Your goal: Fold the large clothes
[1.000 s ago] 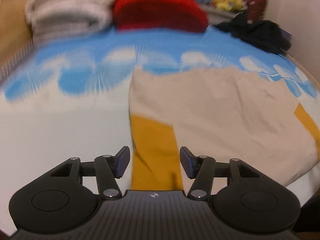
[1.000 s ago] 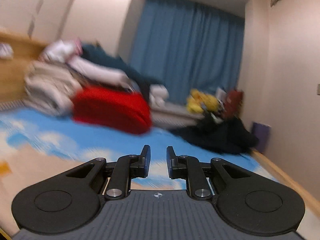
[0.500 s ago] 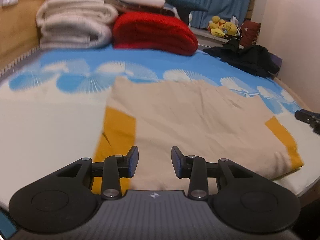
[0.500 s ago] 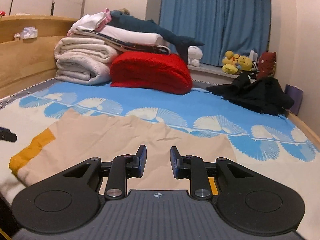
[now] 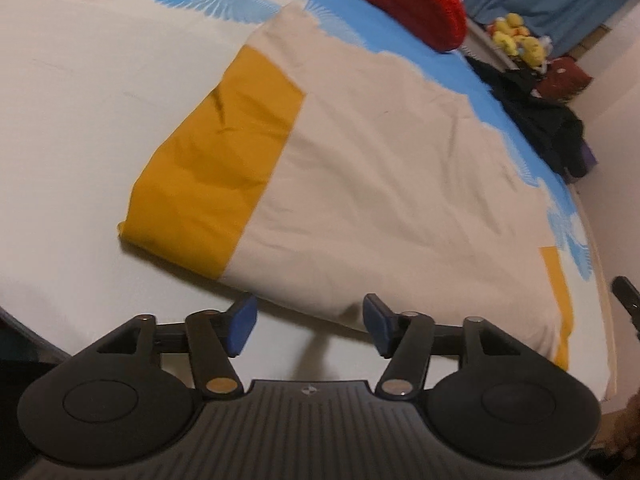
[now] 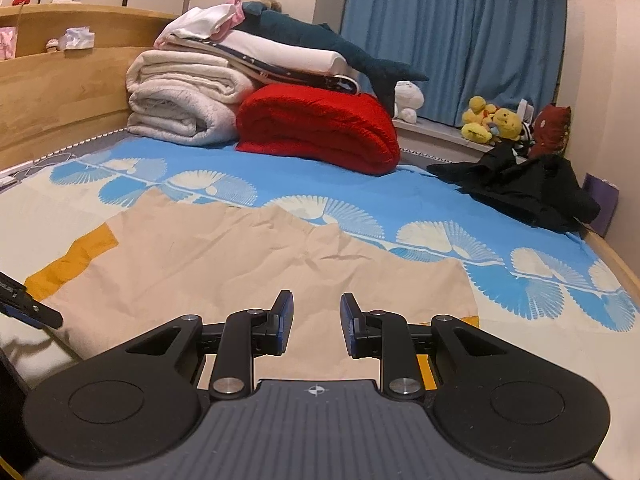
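Observation:
A large beige garment with mustard-yellow sleeve ends [image 5: 380,168] lies flat on the bed; it also shows in the right wrist view [image 6: 240,256]. My left gripper [image 5: 308,326] is open and empty, hovering just short of the garment's near edge, right of the yellow sleeve [image 5: 216,168]. My right gripper [image 6: 316,324] is open and empty over the garment's near right part. Its tip shows at the right edge of the left wrist view [image 5: 626,294].
The bed sheet [image 6: 420,204] is blue with white fan patterns. Folded white blankets [image 6: 180,104], a red blanket [image 6: 320,128] and a plush shark [image 6: 320,40] are stacked at the head. A black garment pile [image 6: 520,188] and plush toys [image 6: 492,120] lie at the right.
The left gripper has tilted down toward the garment's near edge and opened wider. The right gripper has opened a little and kept its place over the garment.

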Demonstrator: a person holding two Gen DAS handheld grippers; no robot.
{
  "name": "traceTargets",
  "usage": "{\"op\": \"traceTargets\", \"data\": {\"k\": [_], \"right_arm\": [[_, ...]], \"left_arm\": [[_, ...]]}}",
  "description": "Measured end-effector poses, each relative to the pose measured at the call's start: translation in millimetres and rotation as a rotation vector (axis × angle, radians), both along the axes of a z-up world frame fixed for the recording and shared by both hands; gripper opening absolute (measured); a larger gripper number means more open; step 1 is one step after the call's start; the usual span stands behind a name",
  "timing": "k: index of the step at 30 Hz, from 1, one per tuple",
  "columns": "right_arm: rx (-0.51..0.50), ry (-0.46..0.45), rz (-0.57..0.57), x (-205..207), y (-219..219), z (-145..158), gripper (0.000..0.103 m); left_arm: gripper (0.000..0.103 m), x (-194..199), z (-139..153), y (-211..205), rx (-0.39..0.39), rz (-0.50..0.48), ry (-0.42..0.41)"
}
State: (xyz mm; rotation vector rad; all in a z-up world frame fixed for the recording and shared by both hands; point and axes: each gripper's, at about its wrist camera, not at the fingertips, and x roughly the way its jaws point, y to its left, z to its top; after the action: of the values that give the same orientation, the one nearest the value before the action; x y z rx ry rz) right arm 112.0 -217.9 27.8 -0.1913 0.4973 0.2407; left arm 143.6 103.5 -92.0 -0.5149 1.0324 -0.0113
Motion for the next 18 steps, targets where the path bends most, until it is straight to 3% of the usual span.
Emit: {"op": "traceTargets", "data": {"k": [8, 18], "right_arm": [[0.016, 0.037, -0.008, 5.4, 0.0, -2.5, 0.027], [0.056, 0.108, -0.031, 13.4, -2.2, -10.3, 0.027]], "left_arm": [[0.069, 2.5, -14.8, 21.2, -0.053, 0.172, 0.01], [0.073, 9.1, -19.9, 32.9, -0.056, 0.316, -0.055]]}}
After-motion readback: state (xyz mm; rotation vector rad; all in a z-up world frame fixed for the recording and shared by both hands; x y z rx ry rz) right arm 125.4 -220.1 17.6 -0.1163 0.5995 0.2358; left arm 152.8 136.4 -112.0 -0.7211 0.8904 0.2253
